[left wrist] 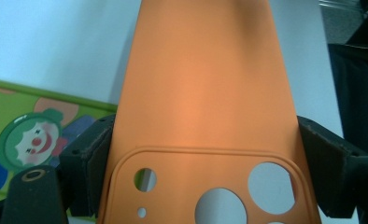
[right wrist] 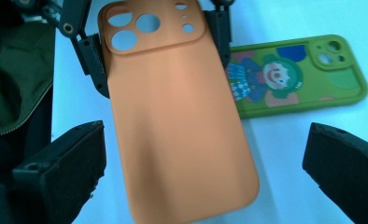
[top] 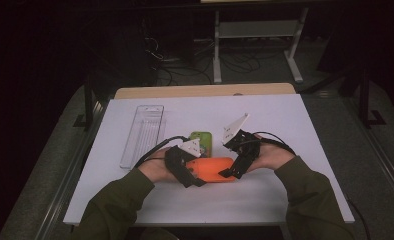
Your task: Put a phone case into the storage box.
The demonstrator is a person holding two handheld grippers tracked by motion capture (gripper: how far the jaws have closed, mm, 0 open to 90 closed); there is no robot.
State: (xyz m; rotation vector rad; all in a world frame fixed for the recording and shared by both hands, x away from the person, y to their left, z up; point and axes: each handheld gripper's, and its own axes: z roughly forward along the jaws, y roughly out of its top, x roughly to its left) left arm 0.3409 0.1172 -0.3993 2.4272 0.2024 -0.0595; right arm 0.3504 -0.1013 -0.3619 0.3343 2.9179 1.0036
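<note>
Orange soft-plastic phone case [right wrist: 173, 116] with round camera cut-outs, clamped by its camera end between left gripper [left wrist: 203, 158] fingers [left wrist: 86, 163]. Far end lying between right gripper [right wrist: 203, 172] fingers [right wrist: 65, 163], spread wide, clear of both edges. Just beyond the fingers on the white bench [top: 285, 115], green clown-printed phone case [right wrist: 299, 74]; farther left, clear plastic tray [top: 144, 132].

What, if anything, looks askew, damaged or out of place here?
Nothing stands out. The orange phone case is intact, clamped at its camera end by the left gripper. The right gripper stands open around its other end. The green clown case lies flat beside it.
</note>
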